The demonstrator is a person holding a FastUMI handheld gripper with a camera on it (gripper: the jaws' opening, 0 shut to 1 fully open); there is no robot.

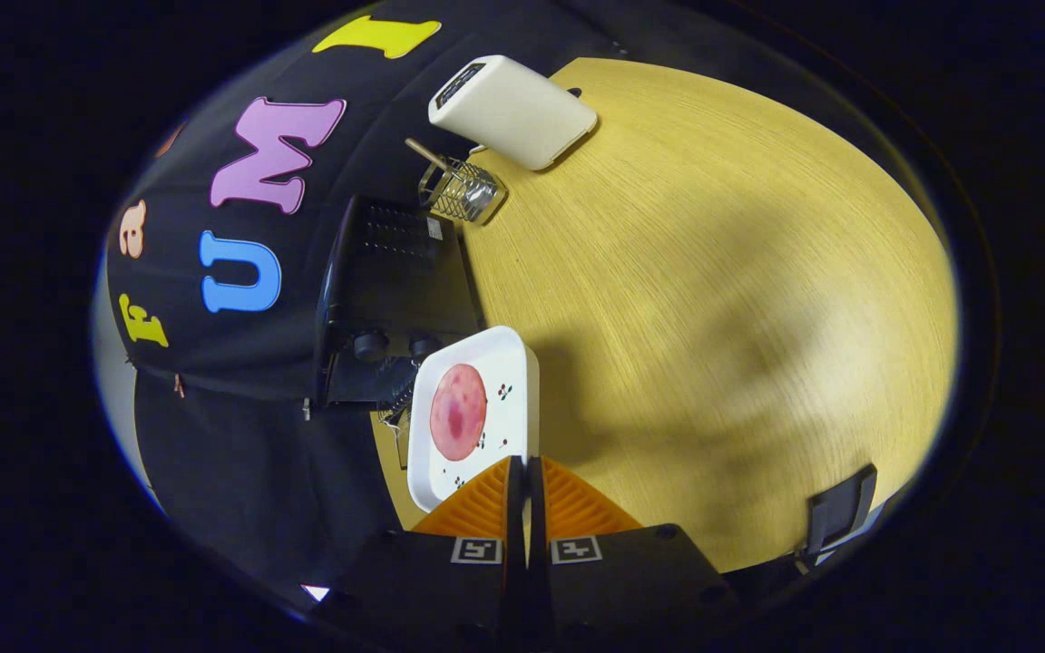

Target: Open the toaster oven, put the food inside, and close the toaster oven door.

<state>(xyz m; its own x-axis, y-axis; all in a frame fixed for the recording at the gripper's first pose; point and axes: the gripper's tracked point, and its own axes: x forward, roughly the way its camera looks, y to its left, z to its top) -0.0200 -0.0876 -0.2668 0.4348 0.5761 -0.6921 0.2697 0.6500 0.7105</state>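
Note:
My gripper (525, 464) is shut on the rim of a white square plate (512, 361), its orange fingers (484, 501) pressed close together on the near edge. A round pink slice of food (458, 411) lies on the plate. Just beyond the plate stands the black toaster oven (395, 272), with two knobs (370, 345) on its front. A bit of wire rack (394, 406) shows beside the plate's far edge. The plate covers the oven's door, so I cannot tell how it stands.
The wooden table (713, 272) stretches wide to one side of the oven. Past the oven stand a wire basket (461, 190) with a wooden stick in it and a white box-shaped appliance (513, 111). A small black object (840, 512) sits at the table's near edge.

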